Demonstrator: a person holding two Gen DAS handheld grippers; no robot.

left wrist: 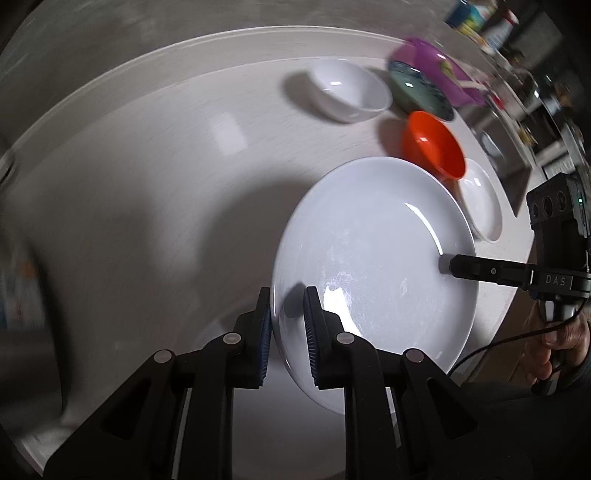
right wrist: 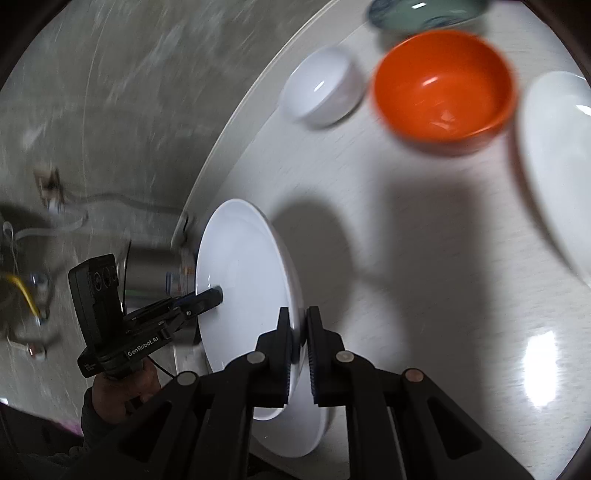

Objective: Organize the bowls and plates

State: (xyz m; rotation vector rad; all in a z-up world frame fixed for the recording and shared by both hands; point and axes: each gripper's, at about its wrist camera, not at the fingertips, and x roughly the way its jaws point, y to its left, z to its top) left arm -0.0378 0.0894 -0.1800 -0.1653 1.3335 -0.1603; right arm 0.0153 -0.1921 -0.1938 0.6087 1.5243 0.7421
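Note:
A large white plate [left wrist: 373, 266] hangs tilted above the round white table [left wrist: 177, 147], held by both grippers on opposite rims. My left gripper [left wrist: 288, 321] is shut on its near rim, blue pads either side of the edge. My right gripper [left wrist: 447, 264] pinches the far right rim. In the right wrist view the same plate [right wrist: 243, 280] stands almost edge-on, my right gripper [right wrist: 299, 332] is shut on its rim and the left gripper [right wrist: 216, 293] clamps the far side. The plate's shadow lies on the table [right wrist: 424, 295].
Beyond the plate sit an orange bowl [left wrist: 434, 146] [right wrist: 443, 92], a white bowl [left wrist: 351, 88] [right wrist: 321, 86], a teal dish [left wrist: 417, 90] [right wrist: 424, 13], a purple bowl [left wrist: 436, 68] and a second white plate [left wrist: 480, 199] [right wrist: 557, 162]. A metal cylinder [right wrist: 151, 269] stands by the table edge.

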